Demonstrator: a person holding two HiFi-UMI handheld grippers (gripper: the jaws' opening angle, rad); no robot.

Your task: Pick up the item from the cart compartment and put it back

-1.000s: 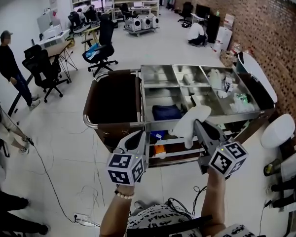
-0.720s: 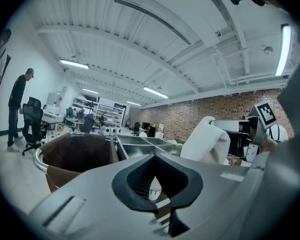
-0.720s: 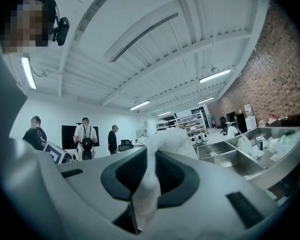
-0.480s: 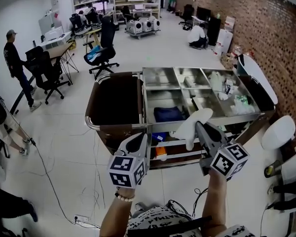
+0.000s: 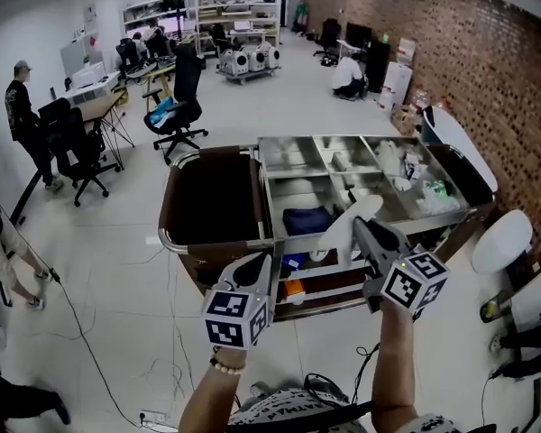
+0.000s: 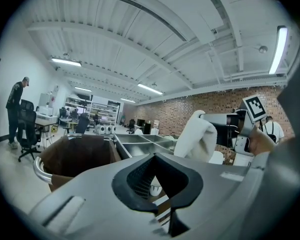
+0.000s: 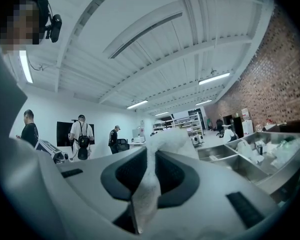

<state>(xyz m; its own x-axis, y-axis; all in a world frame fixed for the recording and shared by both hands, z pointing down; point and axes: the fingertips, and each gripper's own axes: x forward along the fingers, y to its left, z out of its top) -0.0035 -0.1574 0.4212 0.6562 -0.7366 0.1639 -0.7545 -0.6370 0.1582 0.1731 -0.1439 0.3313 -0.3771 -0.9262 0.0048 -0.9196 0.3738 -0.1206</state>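
over the cart (image 5: 293, 240) front, right claw (image 5: 361, 225) level, clamped on white cloth (image 5: 336, 234), left claw (image 5: 257, 263) closed, empty

Open cart compartments (image 5: 288, 156), steel dividers (image 5: 317, 175) between

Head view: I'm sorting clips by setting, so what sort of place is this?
Probably an open-plan lab or workshop office: wheeled office chairs on an open floor, shelving racks at the far end, and a bare brick wall.
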